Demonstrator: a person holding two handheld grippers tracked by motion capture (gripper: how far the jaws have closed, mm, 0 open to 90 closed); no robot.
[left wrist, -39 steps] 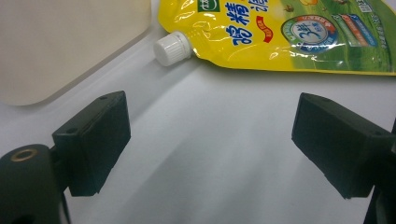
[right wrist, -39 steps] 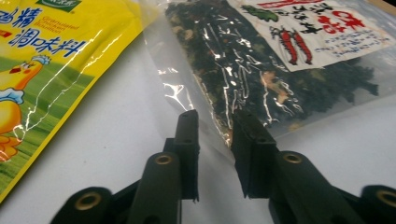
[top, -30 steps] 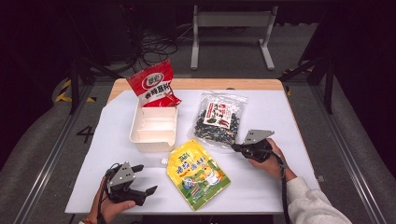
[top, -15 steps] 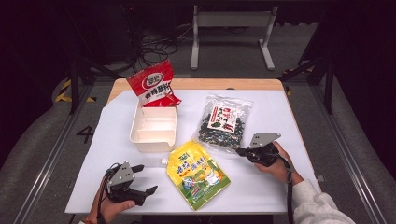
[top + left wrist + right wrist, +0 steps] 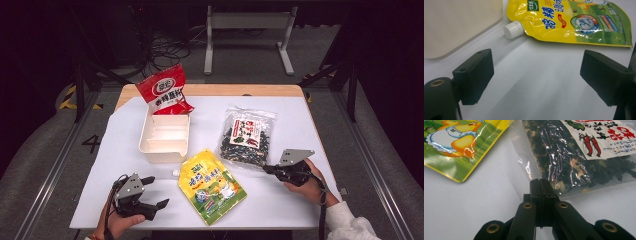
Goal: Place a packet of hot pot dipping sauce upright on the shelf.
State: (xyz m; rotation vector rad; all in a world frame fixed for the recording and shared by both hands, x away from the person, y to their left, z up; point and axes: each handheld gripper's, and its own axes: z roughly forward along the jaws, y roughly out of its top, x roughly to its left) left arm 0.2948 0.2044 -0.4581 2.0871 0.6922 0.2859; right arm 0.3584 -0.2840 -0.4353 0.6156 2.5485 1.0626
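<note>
A clear bag of dark dried seaweed [image 5: 245, 135] lies right of centre on the white table [image 5: 300, 200]. My right gripper [image 5: 267, 169] sits at the bag's near corner. In the right gripper view its jaws [image 5: 540, 181] are pressed together on the clear edge of the seaweed bag [image 5: 579, 165]. A yellow spouted pouch [image 5: 212, 187] lies flat at the front centre. My left gripper [image 5: 156, 191] rests at the front left, open and holding nothing. In the left gripper view its jaws [image 5: 537, 72] stand wide apart, short of the pouch [image 5: 574, 22] and its white cap [image 5: 513, 30].
A white compartment tray [image 5: 150, 145] stands left of centre, its corner also in the left gripper view [image 5: 456, 22]. A red snack bag [image 5: 165, 92] leans against the tray's far end. The table's front edge runs just below both hands. Dark floor, cables and a stand lie beyond.
My right gripper has pulled back to the right and toward the front edge, and the seaweed bag has slid slightly along with it. The left gripper has stayed put.
</note>
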